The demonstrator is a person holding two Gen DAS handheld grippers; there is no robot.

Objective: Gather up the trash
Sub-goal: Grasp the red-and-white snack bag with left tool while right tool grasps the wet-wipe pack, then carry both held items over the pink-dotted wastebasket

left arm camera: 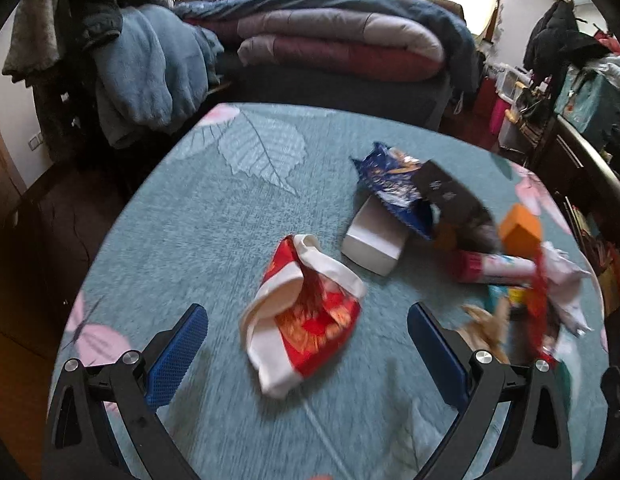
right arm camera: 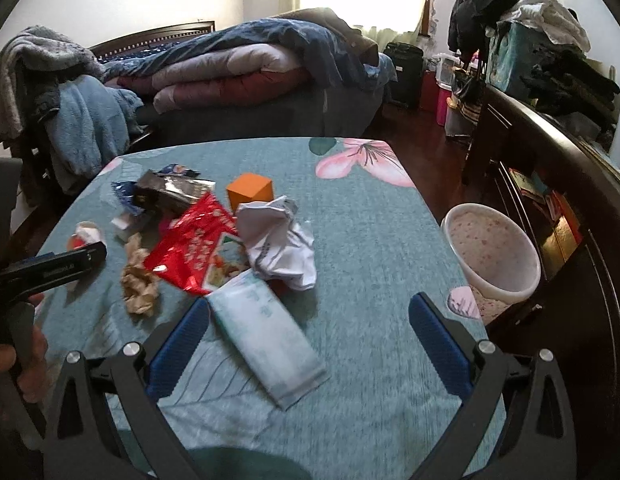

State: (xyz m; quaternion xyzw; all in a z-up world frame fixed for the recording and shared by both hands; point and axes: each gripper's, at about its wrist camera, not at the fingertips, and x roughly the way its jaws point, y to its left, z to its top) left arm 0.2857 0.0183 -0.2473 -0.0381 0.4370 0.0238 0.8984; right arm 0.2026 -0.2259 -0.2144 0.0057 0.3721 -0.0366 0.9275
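Trash lies on a teal floral tablecloth (left arm camera: 182, 240). In the left wrist view my left gripper (left arm camera: 308, 344) is open around a crumpled red and white snack wrapper (left arm camera: 306, 312). Beyond lie a white box (left arm camera: 374, 244), a blue foil bag (left arm camera: 394, 184), an orange box (left arm camera: 520, 228) and a red-capped tube (left arm camera: 494, 266). In the right wrist view my right gripper (right arm camera: 308, 340) is open over a pale tissue pack (right arm camera: 266, 332). Further off are crumpled white paper (right arm camera: 278, 244), a red wrapper (right arm camera: 194, 244), brown crumpled paper (right arm camera: 140, 276) and the orange box (right arm camera: 250, 192).
A pink speckled waste bin (right arm camera: 494, 256) stands off the table's right edge. My left gripper's body (right arm camera: 50, 268) shows at the left of the right wrist view. A bed with folded quilts (left arm camera: 338, 44), a chair with clothes (left arm camera: 142, 64) and a dark cabinet (right arm camera: 570, 208) surround the table.
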